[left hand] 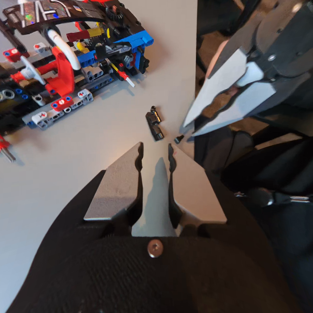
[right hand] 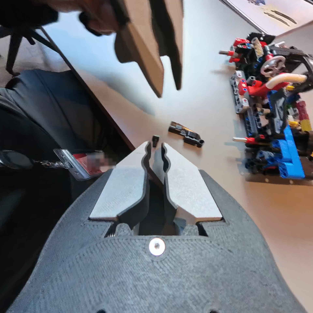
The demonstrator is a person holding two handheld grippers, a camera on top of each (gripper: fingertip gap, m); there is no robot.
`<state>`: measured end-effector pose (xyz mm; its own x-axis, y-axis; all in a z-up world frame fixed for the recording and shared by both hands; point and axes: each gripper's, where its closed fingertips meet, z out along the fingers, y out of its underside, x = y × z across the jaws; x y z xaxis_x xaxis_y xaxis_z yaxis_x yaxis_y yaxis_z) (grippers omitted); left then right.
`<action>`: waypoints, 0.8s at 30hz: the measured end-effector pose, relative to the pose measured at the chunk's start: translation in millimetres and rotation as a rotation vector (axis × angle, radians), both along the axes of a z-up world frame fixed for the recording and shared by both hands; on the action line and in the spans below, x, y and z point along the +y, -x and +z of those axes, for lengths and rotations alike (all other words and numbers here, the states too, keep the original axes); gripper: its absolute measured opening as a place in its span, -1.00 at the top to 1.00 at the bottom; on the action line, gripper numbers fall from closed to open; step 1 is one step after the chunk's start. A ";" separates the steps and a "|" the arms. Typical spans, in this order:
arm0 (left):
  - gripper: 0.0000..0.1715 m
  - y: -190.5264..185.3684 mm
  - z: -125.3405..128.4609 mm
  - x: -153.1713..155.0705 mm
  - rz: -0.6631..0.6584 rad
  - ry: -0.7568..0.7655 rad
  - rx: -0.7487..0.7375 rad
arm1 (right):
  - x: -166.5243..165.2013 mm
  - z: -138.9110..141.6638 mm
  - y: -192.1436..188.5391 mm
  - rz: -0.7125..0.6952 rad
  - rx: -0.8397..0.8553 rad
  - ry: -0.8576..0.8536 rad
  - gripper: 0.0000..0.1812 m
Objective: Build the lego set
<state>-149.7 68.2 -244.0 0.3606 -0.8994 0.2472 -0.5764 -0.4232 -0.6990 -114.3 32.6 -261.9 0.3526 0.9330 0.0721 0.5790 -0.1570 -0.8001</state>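
Nearest the lens in the left wrist view, the left gripper point(left hand: 155, 147), a black ribbed printed body with two grey-faced fingers edged in wavy black pads, hovers over the pale matte table point(left hand: 84, 177) with its jaws parted by a clear gap and nothing between them. Just beyond its tips lies the small black peg point(left hand: 179, 139), and a little farther on the elongated black clip-like lego sub-assembly point(left hand: 154, 123); neither touches the fingers.

The right gripper point(right hand: 156, 145), of the same build, has its jaws only narrowly apart, released and grasping nothing. Its tips sit at the table's near edge, with the small black peg point(right hand: 155, 140) just in front of the gap, close to the pads; contact cannot be told. In the left wrist view this gripper point(left hand: 189, 130) comes in from the right, tips down beside the peg.

Relative to the peg, the partly built lego car point(left hand: 71, 55), black, blue, red, yellow and grey with a white curved tube and a grey steering wheel, stands well apart, farther in on the table. Stickers with markings sit on its black panels. A printed booklet point(right hand: 271, 15) lies beyond the car point(right hand: 274, 108) at the far corner.

Count: two grippers, one car, one sub-assembly point(right hand: 186, 133), one peg. A clear badge holder point(right hand: 74, 162) hangs by the person's dark clothing.
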 end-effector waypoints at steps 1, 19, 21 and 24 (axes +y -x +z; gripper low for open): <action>0.69 -2.4 -6.4 4.1 -0.044 -0.016 0.023 | -1.4 -1.7 3.0 0.012 -0.011 -0.011 0.91; 0.90 -20.5 -18.2 -2.8 -0.202 0.007 0.059 | 12.2 -4.1 -12.6 -0.127 -0.019 0.023 0.92; 0.78 -19.4 -12.8 11.9 -0.217 -0.046 0.089 | 3.5 -6.4 -7.5 -0.125 -0.017 0.025 0.92; 0.64 -32.3 -6.9 25.3 -0.293 -0.102 0.107 | 3.5 -12.1 -3.1 -0.124 -0.038 0.011 0.88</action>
<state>-117.4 93.6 -250.9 0.1014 -0.9870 0.1248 -0.7356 -0.1589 -0.6585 -111.2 36.1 -274.0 0.4625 0.8832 0.0777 0.5847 -0.2380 -0.7755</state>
